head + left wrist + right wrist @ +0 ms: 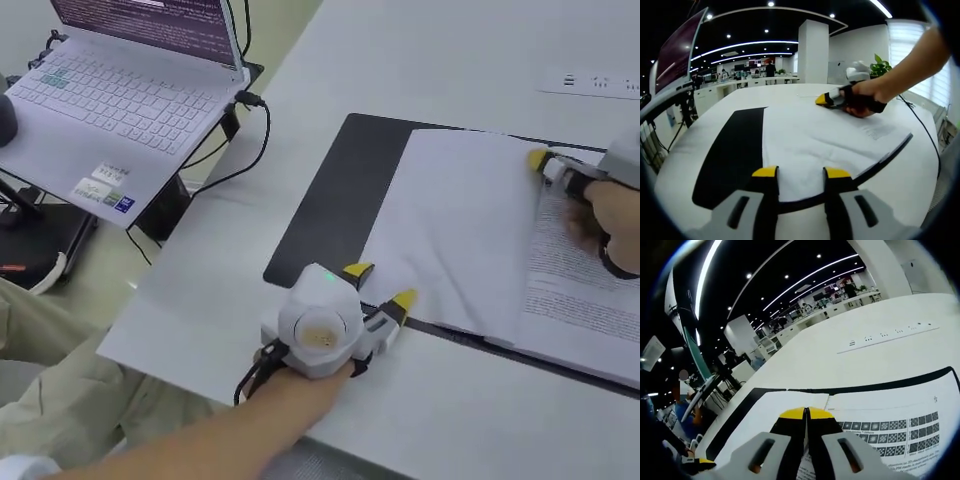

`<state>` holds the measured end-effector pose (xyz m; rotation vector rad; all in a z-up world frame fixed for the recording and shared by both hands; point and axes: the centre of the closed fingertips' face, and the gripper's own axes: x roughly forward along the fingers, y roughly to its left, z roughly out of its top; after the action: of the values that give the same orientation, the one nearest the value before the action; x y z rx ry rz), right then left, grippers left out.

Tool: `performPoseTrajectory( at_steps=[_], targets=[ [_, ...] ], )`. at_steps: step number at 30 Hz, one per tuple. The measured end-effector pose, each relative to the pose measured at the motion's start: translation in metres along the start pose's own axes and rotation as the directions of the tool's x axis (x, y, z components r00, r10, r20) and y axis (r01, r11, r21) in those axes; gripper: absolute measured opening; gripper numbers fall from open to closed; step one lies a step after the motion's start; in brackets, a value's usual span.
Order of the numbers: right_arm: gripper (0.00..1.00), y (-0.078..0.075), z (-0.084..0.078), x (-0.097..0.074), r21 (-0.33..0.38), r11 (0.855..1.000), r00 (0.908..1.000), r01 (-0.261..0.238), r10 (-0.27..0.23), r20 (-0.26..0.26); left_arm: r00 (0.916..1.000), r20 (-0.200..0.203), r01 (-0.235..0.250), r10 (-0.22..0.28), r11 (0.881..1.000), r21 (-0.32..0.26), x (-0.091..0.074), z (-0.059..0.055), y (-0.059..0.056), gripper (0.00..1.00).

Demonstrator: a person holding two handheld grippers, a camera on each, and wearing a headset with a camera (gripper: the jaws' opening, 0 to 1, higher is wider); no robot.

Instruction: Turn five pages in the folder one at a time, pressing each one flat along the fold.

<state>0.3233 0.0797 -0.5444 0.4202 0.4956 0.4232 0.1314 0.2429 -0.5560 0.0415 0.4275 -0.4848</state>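
Observation:
The folder lies open on the white table, its black left cover (pixel 330 210) showing. A blank white turned page (pixel 450 220) lies over the left side, slightly bowed, and a printed page (pixel 580 290) lies on the right. My left gripper (pixel 381 285) sits at the folder's near edge, open, with its yellow tips resting at the bottom edge of the turned page (pixel 805 135). My right gripper (pixel 540 160) is shut, and its tips (pixel 806 415) point down at the fold between the blank and printed sheets (pixel 890 410). The left gripper view shows the right gripper (pixel 824 99) across the page.
An open laptop (pixel 120 90) stands on a raised stand off the table's left edge, with a black cable (pixel 262 130) running to it. A white power strip (pixel 590 82) lies at the far right. The table edge (pixel 170 350) runs close to my left arm.

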Motion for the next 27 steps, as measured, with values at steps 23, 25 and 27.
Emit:
performPoseTrajectory(
  at_steps=[23,25,27],
  targets=[
    [0.0,0.04,-0.027,-0.051,0.012,0.998,0.9981,-0.055,0.056,-0.026,1.0,-0.001,0.0,0.0,1.0,-0.001,-0.001,0.0,-0.001,0.34],
    [0.0,0.044,-0.03,-0.056,0.015,0.998,0.9976,-0.062,0.062,-0.032,1.0,0.0,-0.001,0.001,1.0,-0.002,-0.001,0.0,-0.001,0.34],
    [0.0,0.047,-0.033,-0.062,0.012,0.998,0.9972,-0.067,0.068,-0.031,1.0,0.0,-0.001,0.001,1.0,-0.004,-0.001,0.001,-0.001,0.34]
  ],
)
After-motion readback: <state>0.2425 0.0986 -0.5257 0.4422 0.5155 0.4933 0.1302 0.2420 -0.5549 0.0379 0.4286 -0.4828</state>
